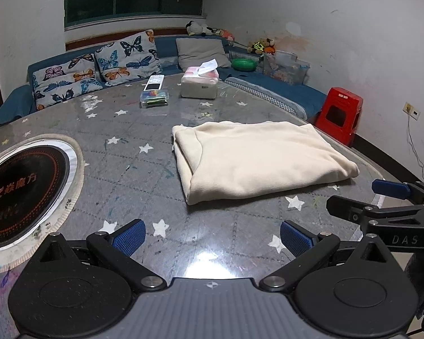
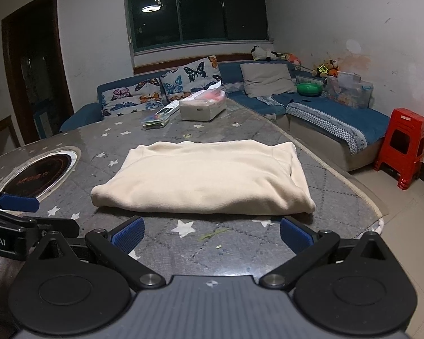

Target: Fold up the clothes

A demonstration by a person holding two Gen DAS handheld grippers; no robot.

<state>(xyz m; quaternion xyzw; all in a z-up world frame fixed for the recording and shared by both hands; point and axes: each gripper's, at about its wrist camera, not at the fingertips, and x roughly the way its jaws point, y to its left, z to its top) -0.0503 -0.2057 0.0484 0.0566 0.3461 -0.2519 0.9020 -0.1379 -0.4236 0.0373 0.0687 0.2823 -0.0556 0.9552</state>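
Tissues are poking from a white tissue box (image 1: 199, 84) at the far side of the table (image 1: 212, 248) in the left wrist view, with a clear case (image 1: 154, 99) of colourful bits sitting beside it. A folded cream garment (image 1: 257, 160) is lying ahead and to the right. The left gripper (image 1: 212, 237) is gaping wide, gripping nothing.

Seen from the right wrist, the tissue box (image 2: 203, 108) is sitting beyond the garment (image 2: 206, 179), which is lying directly ahead. The right gripper (image 2: 211, 236) is also spread wide and empty, hovering just short of the cloth's near edge.
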